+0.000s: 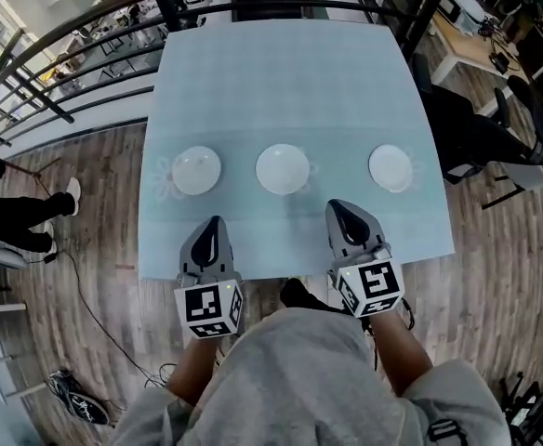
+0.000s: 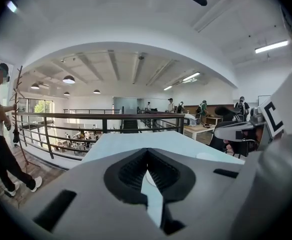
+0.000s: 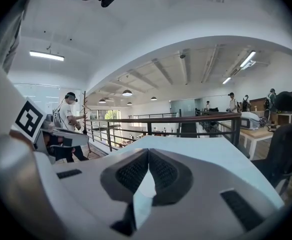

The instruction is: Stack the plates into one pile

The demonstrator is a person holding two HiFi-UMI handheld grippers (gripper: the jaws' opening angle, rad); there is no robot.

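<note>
Sitting apart in one row across the pale desk (image 1: 281, 72): left plate (image 1: 196, 170), middle plate (image 1: 283, 168), right plate (image 1: 390, 167), all white, none stacked yet. Nearer the person, the left gripper (image 1: 213, 230) points at the left plate, just short of it. The right gripper (image 1: 341, 214) aims between the middle and right plates, also short of the row. Both sets of jaws are clenched tip to tip, nothing between them. Judged step: approach before the first pick, pile not started. Next move likely calls for opening one pair of jaws, coming in low at a plate's rim, pinching it and lifting it over a neighbour. Thin rims lying flat could slip.
</note>
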